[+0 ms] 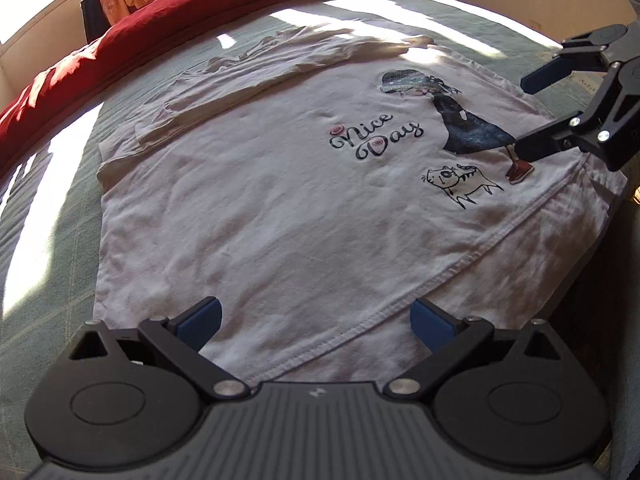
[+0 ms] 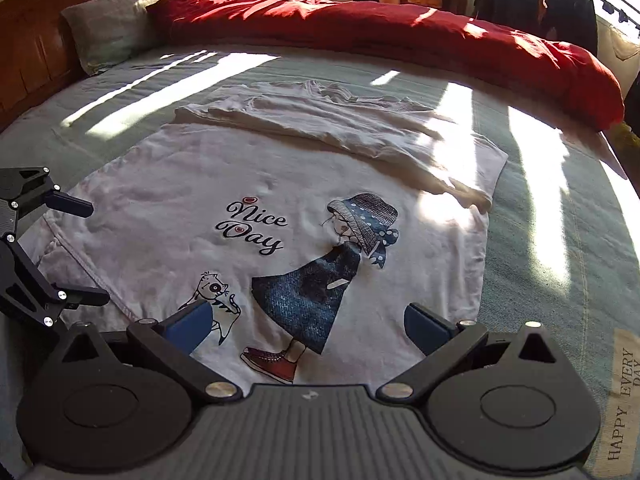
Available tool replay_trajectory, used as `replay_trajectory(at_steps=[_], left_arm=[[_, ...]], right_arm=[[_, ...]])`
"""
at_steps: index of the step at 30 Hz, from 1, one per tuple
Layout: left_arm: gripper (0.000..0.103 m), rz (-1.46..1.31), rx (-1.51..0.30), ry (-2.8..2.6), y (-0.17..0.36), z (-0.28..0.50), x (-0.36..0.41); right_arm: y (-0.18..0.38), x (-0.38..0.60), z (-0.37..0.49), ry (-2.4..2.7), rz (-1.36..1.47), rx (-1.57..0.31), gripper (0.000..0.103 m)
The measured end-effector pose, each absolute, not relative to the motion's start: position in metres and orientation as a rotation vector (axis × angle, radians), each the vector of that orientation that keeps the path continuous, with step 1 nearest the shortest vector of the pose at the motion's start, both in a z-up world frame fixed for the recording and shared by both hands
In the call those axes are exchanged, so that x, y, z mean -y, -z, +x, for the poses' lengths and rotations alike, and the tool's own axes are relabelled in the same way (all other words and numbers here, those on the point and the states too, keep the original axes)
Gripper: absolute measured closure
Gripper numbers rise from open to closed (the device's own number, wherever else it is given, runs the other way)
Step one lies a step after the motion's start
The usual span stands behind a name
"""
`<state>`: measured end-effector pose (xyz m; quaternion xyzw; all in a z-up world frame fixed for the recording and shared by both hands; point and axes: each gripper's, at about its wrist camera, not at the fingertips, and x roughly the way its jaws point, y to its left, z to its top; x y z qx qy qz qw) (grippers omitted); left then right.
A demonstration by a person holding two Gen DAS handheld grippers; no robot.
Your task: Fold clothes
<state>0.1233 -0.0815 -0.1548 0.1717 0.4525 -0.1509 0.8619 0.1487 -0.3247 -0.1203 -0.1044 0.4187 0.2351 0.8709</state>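
A pale pink long-sleeved shirt (image 1: 260, 208) with a "Nice Day" print lies flat on the bed, its far side and sleeve folded over the body; it also shows in the right wrist view (image 2: 168, 200). My left gripper (image 1: 316, 322) is open and empty just above the shirt's near hem. My right gripper (image 2: 306, 326) is open and empty over the printed girl's shoe. The right gripper also shows at the right of the left wrist view (image 1: 520, 116), and the left gripper at the left of the right wrist view (image 2: 94, 252), both open.
The shirt lies on a grey-green bedspread (image 2: 560, 220). A red duvet (image 2: 400, 28) is bunched along the far side, with a grey pillow (image 2: 108, 28) by the wooden headboard. Clothes hang near the window behind.
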Motion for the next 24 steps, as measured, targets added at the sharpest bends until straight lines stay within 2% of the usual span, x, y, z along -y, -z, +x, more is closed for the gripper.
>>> replay_trajectory(at_steps=[5,8,13,19,24], left_arm=[[0.003,0.352,-0.976,0.335,0.159,0.112,0.072],[0.003,0.426,-0.941,0.383,0.154,0.100,0.078],[0.003,0.649,-0.819,0.534,0.142,0.079,0.112],[0.003,0.859,-0.766,0.675,0.147,0.069,0.143],[0.003,1.051,-0.713,0.728,0.158,0.062,0.153]], right_arm=[[0.151,0.303,0.140,-0.511,-0.293,-0.967,0.000],[0.150,0.303,0.135,-0.518,-0.298,-0.982,0.000],[0.116,0.308,0.145,-0.544,-0.372,-0.956,0.000],[0.070,0.313,0.162,-0.565,-0.587,-0.901,0.000],[0.075,0.308,0.150,-0.648,-0.835,-0.880,0.000]])
